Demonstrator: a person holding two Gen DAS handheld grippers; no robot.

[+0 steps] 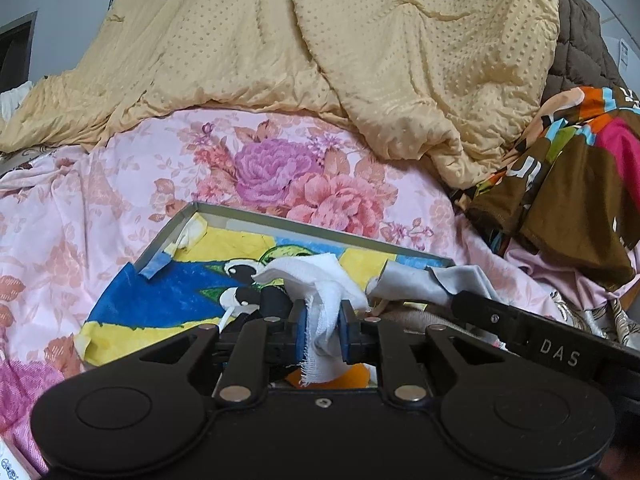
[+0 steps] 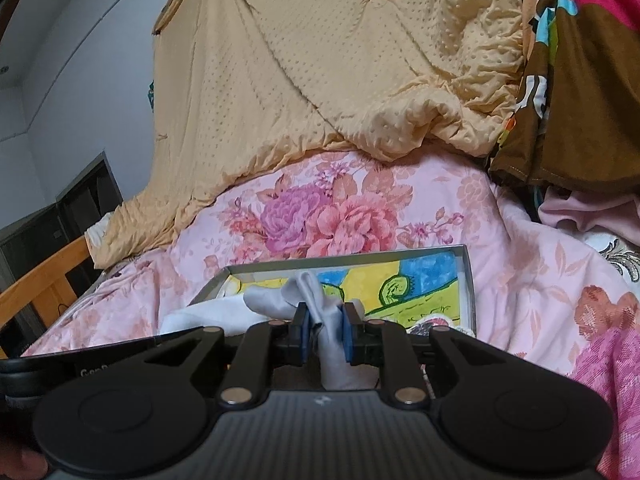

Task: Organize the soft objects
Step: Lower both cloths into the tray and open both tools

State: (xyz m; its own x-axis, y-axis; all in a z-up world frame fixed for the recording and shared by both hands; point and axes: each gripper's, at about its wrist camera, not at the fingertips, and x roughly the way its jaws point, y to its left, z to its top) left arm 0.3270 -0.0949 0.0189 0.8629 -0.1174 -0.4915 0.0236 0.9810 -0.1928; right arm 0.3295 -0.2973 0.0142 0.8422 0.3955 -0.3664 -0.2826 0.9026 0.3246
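My left gripper [image 1: 323, 316] is shut on a frayed white gauze cloth [image 1: 316, 276], held over a shallow metal tray [image 1: 320, 226] that has a blue and yellow painted picture inside. My right gripper [image 2: 325, 322] is shut on a pale grey cloth [image 2: 308, 300] above the same tray [image 2: 344, 256]. The grey cloth [image 1: 416, 280] also shows in the left wrist view beside the other gripper's black arm [image 1: 532, 328]. The white cloth [image 2: 192, 316] lies at the tray's left in the right wrist view.
The tray rests on a pink floral bedsheet [image 1: 280, 168]. A yellow dotted quilt [image 1: 320, 40] is heaped behind. A brown, orange and pink patterned garment [image 1: 572, 184] lies at the right. A wooden bed rail [image 2: 44, 280] stands at the left.
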